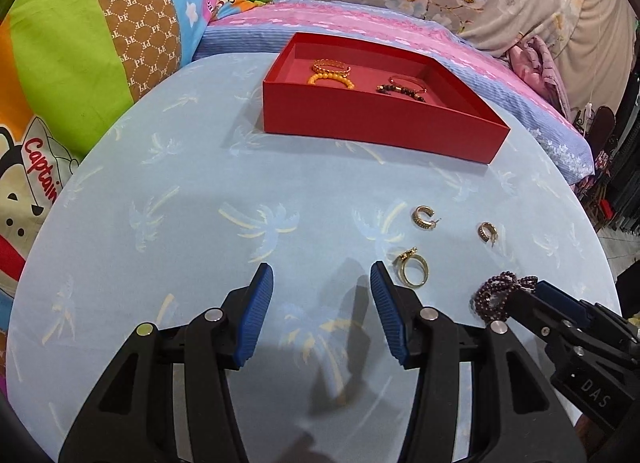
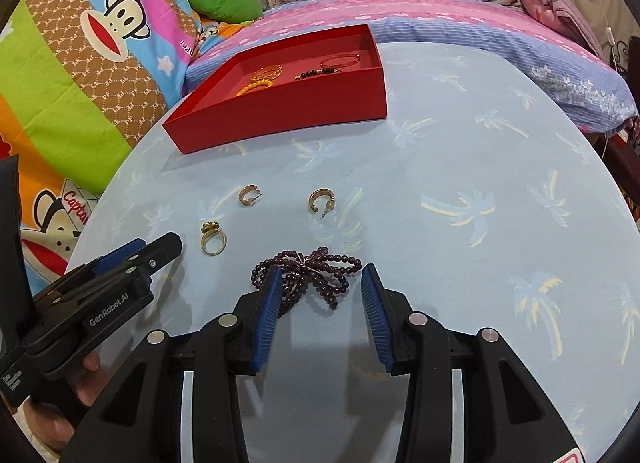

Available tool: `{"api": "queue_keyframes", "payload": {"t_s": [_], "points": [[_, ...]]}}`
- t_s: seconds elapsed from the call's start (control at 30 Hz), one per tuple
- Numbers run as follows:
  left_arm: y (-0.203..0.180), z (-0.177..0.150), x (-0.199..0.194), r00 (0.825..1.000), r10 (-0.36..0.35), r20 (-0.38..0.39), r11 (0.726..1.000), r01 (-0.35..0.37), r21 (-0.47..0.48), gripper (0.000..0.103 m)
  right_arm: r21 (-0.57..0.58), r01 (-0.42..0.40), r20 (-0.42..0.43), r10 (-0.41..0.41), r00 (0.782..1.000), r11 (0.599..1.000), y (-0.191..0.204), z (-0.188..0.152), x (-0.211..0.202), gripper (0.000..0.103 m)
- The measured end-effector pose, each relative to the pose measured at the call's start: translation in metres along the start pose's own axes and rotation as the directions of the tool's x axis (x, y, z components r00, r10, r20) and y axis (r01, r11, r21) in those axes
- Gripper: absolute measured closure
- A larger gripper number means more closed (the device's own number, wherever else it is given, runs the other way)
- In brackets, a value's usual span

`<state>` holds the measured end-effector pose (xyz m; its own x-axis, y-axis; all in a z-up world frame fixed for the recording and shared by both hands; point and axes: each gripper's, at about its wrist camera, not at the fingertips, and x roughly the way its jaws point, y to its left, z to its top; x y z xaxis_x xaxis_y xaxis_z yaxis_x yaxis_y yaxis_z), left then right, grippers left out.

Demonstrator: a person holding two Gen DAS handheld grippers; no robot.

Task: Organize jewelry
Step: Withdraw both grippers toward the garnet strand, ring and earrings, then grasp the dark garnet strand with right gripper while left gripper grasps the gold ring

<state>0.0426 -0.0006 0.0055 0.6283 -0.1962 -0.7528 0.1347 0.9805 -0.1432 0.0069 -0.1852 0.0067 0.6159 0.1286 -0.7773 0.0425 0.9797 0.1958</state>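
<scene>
While both grippers hover apart, right gripper over bead bracelet; left gripper beside ring

Both views are bright and evenly lit from above, colours saturated. Soft shadows fall toward the lower frame beneath the red tray and gripper fingers. Focus is sharp mid-frame; fisheye bending curves the edges, with dark vignetted corners.

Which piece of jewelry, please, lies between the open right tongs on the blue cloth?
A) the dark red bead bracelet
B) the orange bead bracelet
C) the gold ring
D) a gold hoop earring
A: the dark red bead bracelet lies bunched between the right tongs, whose pads stand apart, not pressing on it.
</scene>
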Motion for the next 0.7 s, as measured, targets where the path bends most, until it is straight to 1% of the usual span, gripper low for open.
{"api": "queue_keyframes", "payload": {"t_s": [0.2, 0.37, 0.43, 0.5, 0.63, 0.7], "points": [[-0.003, -0.001, 0.001, 1.000, -0.010, -0.001, 1.000, 0.010, 0.002, 0.055, 0.002, -0.001, 0.006, 0.001, 1.000, 1.000, 0.001, 0.003, 0.003, 0.059], [-0.004, -0.001, 0.001, 1.000, -0.010, -0.002, 1.000, 0.010, 0.009, 0.054, -0.018, -0.004, 0.008, 0.004, 1.000, 1.000, 0.006, 0.004, 0.006, 0.059], [-0.004, -0.001, 0.001, 1.000, -0.013, -0.003, 1.000, 0.013, 0.012, 0.054, -0.029, -0.001, 0.008, 0.001, 1.000, 1.000, 0.007, 0.004, 0.008, 0.064], [-0.004, -0.001, 0.001, 1.000, -0.018, -0.004, 1.000, 0.018, 0.016, 0.054, -0.035, -0.009, 0.003, 0.009, 1.000, 0.999, 0.007, 0.004, 0.009, 0.087], [-0.008, -0.002, 0.000, 0.999, -0.032, -0.008, 0.999, 0.032, 0.025, 0.052, -0.025, -0.016, 0.005, 0.017, 1.000, 1.000, 0.005, 0.005, 0.007, 0.094], [-0.011, -0.003, 0.000, 0.999, -0.042, -0.011, 0.999, 0.042, 0.033, 0.052, -0.021, -0.018, 0.005, 0.019, 1.000, 1.000, 0.004, 0.005, 0.006, 0.096]]}}
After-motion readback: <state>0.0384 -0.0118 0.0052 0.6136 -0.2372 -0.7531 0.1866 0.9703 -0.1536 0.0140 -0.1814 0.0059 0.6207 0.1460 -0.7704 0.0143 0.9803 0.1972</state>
